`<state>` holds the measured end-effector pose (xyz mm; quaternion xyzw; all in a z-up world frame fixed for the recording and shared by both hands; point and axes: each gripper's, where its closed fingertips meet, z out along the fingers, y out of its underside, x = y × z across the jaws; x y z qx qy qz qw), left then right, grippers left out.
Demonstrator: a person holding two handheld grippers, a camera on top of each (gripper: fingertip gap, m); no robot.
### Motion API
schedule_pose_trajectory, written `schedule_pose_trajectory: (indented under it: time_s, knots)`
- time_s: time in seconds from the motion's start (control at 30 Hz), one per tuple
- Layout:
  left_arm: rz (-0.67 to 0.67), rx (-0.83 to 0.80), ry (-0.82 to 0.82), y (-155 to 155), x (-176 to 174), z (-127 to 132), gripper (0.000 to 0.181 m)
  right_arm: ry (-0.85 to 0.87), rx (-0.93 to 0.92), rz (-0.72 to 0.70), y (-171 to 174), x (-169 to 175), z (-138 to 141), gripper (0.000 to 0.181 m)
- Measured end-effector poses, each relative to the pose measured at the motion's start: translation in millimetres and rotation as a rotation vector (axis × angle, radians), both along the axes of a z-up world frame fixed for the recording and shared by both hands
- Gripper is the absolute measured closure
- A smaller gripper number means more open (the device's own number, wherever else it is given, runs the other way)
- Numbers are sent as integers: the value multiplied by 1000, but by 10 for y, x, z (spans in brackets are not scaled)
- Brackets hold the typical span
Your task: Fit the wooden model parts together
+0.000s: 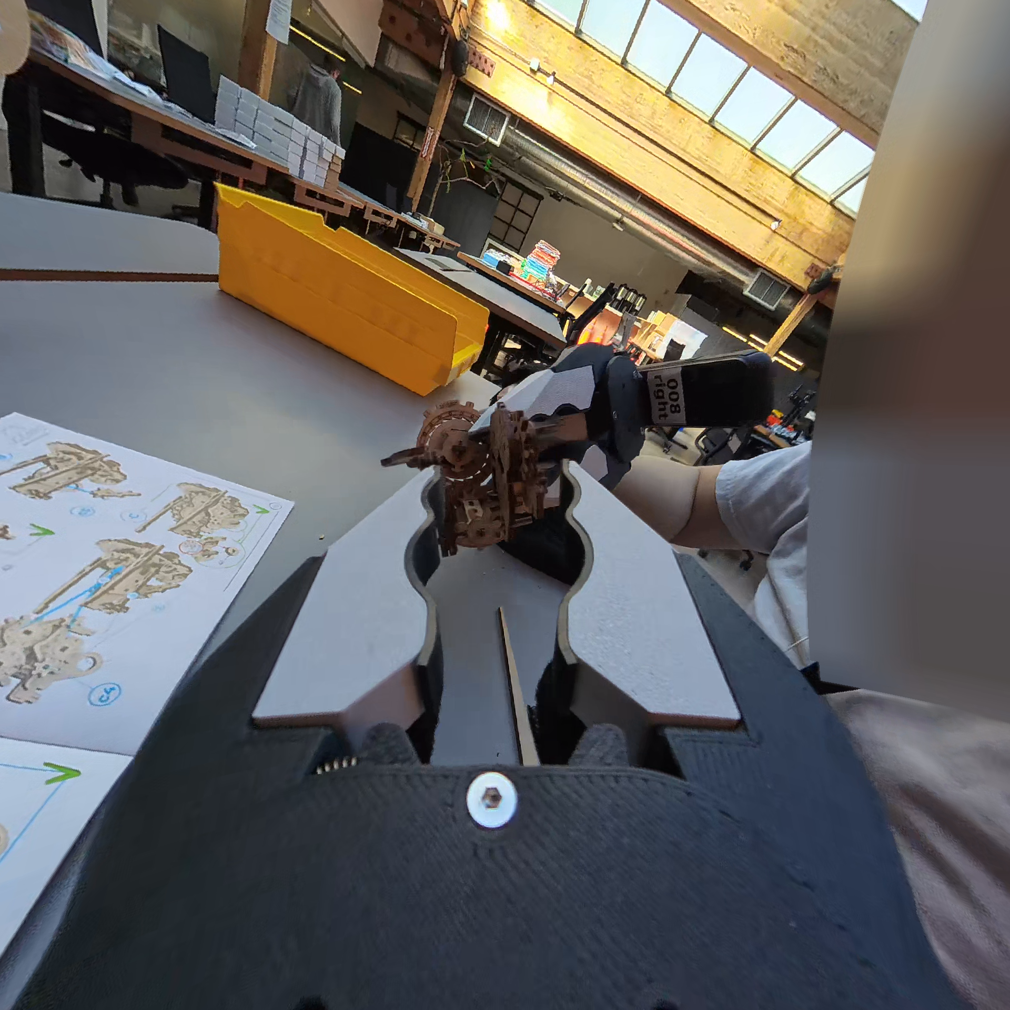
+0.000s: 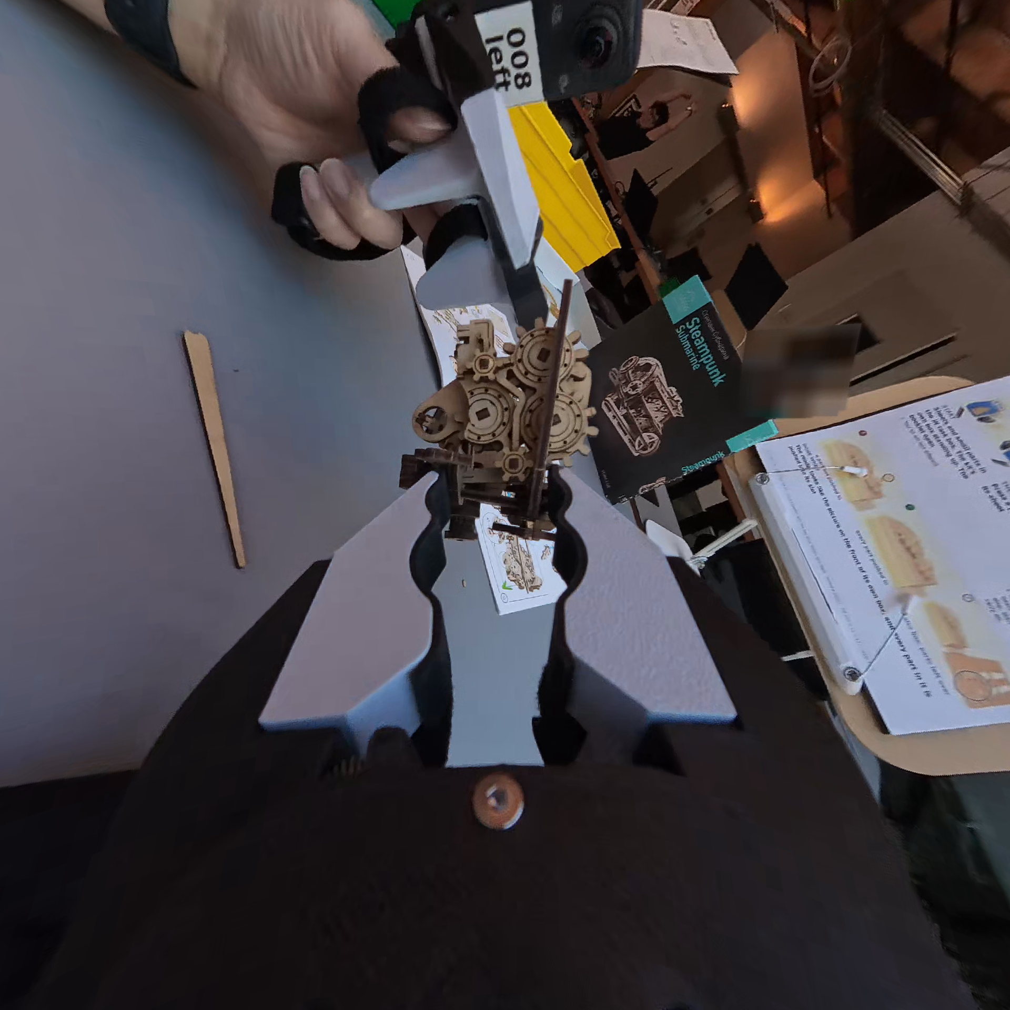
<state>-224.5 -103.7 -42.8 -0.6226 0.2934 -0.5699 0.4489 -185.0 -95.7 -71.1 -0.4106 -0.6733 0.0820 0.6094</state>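
Note:
The wooden model [image 1: 483, 481] is a brown cluster of gears and plates, held in the air above the grey table [image 1: 164, 371]. My left gripper [image 1: 500, 483] is shut on its lower part, one fingertip on each side. My right gripper [image 1: 494, 423] comes in from the right and grips the model's top. In the right wrist view the model [image 2: 508, 415] shows its gear face, my right gripper [image 2: 494, 483] is shut on its dark lower end, and the left gripper [image 2: 527, 306] meets it from above. A loose thin wooden stick [image 2: 213, 448] lies flat on the table.
A yellow bin [image 1: 339, 295] stands on the table behind the model. A printed instruction sheet [image 1: 109, 574] lies at the left. A black kit box [image 2: 667, 404] and an instruction board on a stand [image 2: 896, 557] are to the right. A person's arm [image 1: 683, 508] reaches in from the right. There is about 6 centimeters between the tips of the two grippers. The loose thin wooden stick [image 2: 213, 448] sits 9 centimeters or so from the ends of my right fingers. It is also in sight in the left wrist view [image 1: 513, 676].

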Motion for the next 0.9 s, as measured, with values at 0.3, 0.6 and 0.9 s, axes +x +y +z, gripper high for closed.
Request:
schedule_pose_trajectory:
  time_s: [0.3,0.6,0.9]
  knots:
    - [68,133,206,-68,231,-157,148,-43,18,-31,12,-41,-70,147]
    - [85,114,164,-25,205,-136,166,-60,-37,-50,-2,-69,-100,148]
    - [198,121,185,143,20,-129,152,-141,55,-123,194,3,-239,147]
